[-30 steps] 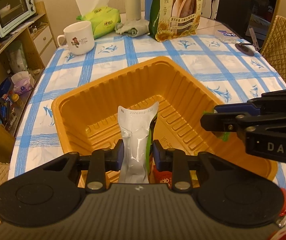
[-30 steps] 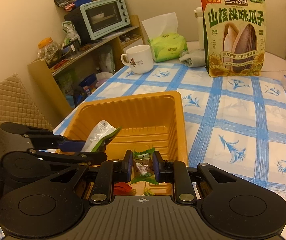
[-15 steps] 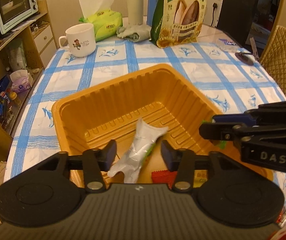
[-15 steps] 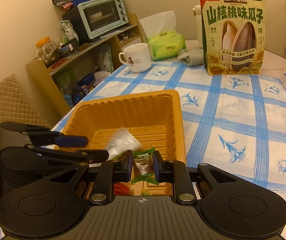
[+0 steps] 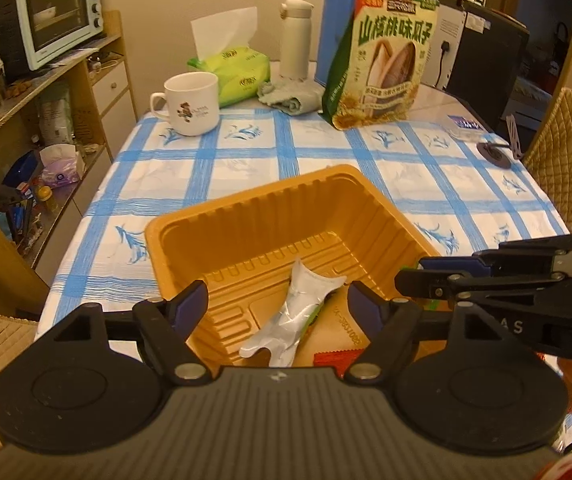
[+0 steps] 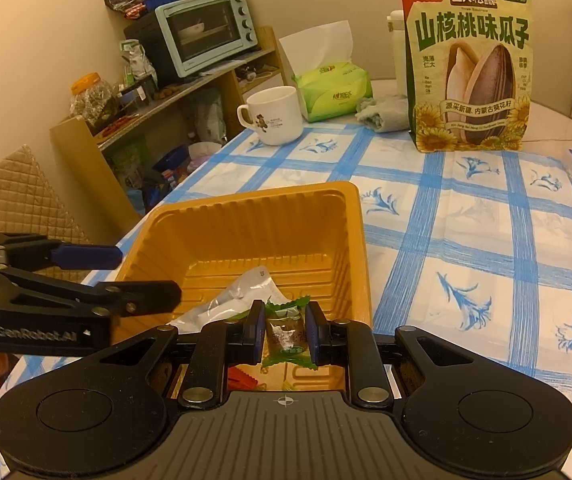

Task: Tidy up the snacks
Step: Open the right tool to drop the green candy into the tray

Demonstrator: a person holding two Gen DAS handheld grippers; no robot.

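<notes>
Lying on the ribbed floor of the orange tray, the silver snack packet is no longer held: a second ago it stood upright, pinched in the left gripper, and now it rests on its side, free of both pads. The left jaws have just been opening and stand wide, with the packet below the gap between them but not touched by either. That is one snack delivered, as I read it, joining a red wrapper that peeks out near the tray's near wall.

The left gripper points down into the tray at a slant and sits a little higher above it than before, which looks to me like the start of pulling away. The right gripper has not budged. It hangs over the tray's near right corner, also angled downward, its jaws clamped on a small green-wrapped candy that sits squarely between the pads. Next, I would guess, that candy gets let go into the same tray.

Across the blue-checked tablecloth the big sunflower seed bag stands upright, well apart from the tray.
</notes>
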